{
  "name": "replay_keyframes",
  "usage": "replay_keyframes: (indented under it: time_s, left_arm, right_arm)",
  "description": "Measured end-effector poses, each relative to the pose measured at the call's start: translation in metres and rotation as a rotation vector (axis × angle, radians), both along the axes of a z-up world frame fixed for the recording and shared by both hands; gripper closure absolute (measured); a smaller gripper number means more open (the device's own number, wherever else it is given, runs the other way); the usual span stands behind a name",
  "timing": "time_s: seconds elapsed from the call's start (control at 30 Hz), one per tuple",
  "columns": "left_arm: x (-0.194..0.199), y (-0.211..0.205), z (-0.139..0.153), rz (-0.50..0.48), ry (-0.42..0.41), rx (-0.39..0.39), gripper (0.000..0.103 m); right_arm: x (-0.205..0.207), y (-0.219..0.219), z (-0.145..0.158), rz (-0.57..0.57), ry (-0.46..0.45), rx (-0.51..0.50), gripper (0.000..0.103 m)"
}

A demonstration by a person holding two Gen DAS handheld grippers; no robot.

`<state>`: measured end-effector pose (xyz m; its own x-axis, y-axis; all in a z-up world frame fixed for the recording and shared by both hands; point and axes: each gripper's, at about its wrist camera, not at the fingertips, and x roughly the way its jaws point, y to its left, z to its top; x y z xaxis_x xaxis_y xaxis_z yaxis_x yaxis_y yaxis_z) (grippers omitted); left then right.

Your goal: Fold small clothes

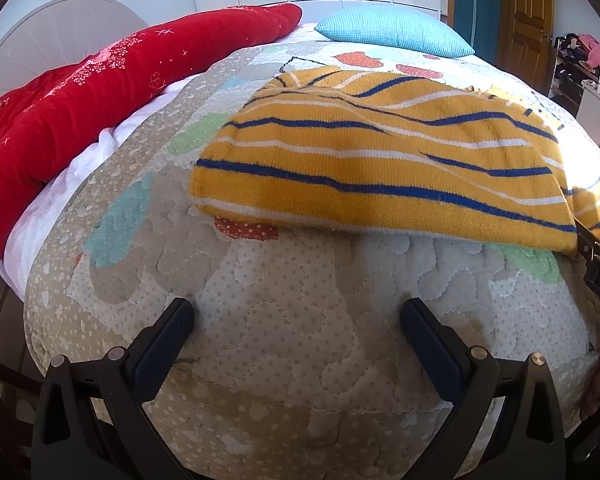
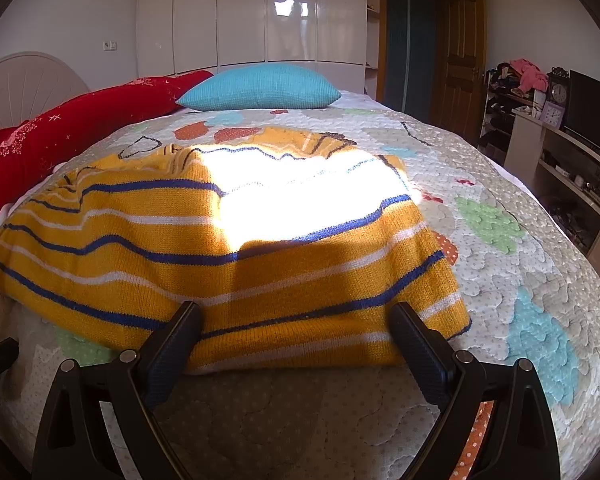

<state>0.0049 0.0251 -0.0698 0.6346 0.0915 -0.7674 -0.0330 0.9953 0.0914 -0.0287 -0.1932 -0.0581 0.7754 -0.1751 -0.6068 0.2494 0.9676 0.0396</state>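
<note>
Your left gripper (image 1: 298, 320) and right gripper (image 2: 296, 322) both gape, empty — the folded yellow knit sweater with blue and white stripes (image 2: 228, 264) has its far part washed out by sun glare.

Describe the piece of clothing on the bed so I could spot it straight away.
Start at the bed's quilted, patchwork-patterned bedspread, with a long red cushion and a turquoise pillow at its far side. In the middle lies a mustard-yellow knitted sweater, partly folded. Its blue and white stripes set it apart.
</note>
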Motion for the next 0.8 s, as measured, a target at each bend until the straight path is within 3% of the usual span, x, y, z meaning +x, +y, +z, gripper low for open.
replay_keyframes:
  time_s: [0.8]
  left_arm:
    - [-0.0013,-0.0001,-0.0002,0.001,-0.005,-0.005,0.0]
  right_arm:
    - [-0.0031,0.0008,-0.0027,-0.002,-0.025,-0.011,0.006]
